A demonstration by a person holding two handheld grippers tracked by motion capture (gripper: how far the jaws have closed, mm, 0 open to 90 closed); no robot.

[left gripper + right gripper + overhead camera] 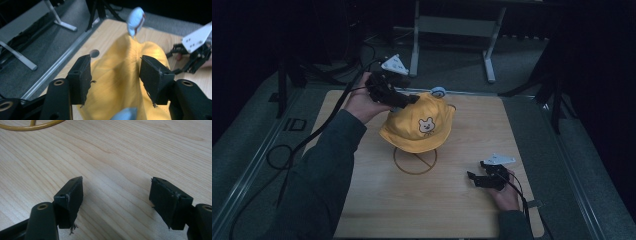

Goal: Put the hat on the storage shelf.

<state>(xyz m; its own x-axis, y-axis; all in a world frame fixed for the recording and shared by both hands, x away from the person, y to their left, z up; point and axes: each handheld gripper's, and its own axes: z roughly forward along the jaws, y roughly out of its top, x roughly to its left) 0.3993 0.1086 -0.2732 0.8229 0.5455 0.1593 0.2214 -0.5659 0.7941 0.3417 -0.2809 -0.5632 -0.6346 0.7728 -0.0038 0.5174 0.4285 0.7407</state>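
I am working over a pale wooden counter [377,210] with visible grain, set in a dim room. Grey carpet surrounds it, and past the far edge stands a metal frame [452,30] on light grey legs. A black cable [287,150] loops over the floor off the left edge.

Near the middle of the counter, a little toward the far edge, a yellow bucket hat [418,125] with a small bear face on its front sits on a wire stand whose round gold ring base [414,162] lies flat on the wood. A pale blue ear [438,91] sticks up at the hat's far side.

My left tongs [404,97] reach in from the far-left corner area. In the left gripper view their pads [81,77] stand apart on either side of a ridge of yellow fabric; I cannot tell whether they are pinching it or merely straddling it.

My right tongs [477,179] rest low near the right edge, toward the near corner, well apart from the hat. They are released, with bare wood between the pads [71,200] in the right gripper view, and the ring base curves across the top-left corner there.
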